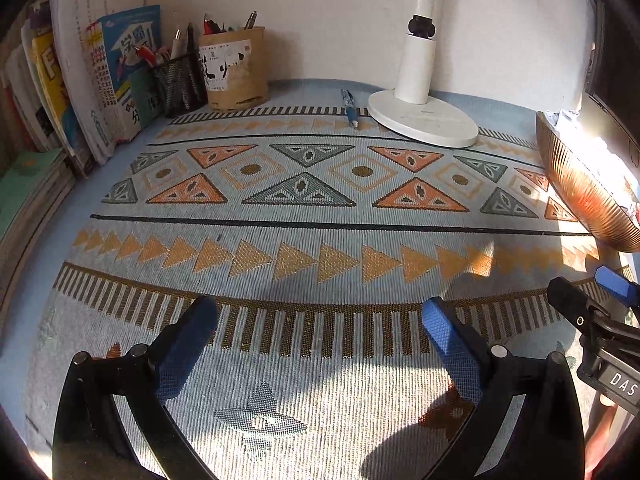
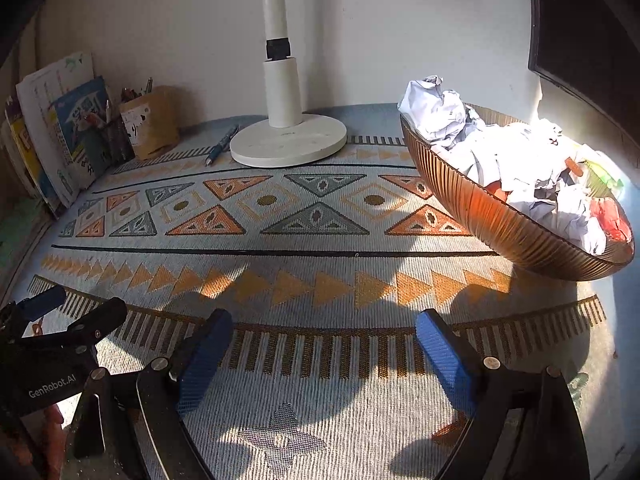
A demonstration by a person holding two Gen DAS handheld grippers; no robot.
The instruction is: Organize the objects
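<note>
I have both claws hovering over the near part of the patterned mat (image 1: 320, 200), and both stand wide with nothing between the pads: the left gripper (image 1: 320, 332) and the right gripper (image 2: 324, 344) side by side.

The one loose thing I can see is the blue pen (image 1: 349, 107), lying flat at the far side, just beside the left edge of the white lamp base (image 1: 424, 120) and to the right of the brown pen holder (image 1: 234, 68) and the black mesh pen cup (image 1: 180, 80). I judge it the piece to put away.

It should be light, stiff and thin, with a smooth barrel that may roll or slip. I would pinch it across the middle of the barrel, jaws square to its length, clear of the lamp base.

The ribbed brown bowl (image 2: 500, 224) of crumpled paper (image 2: 500, 152) sits far right.
</note>
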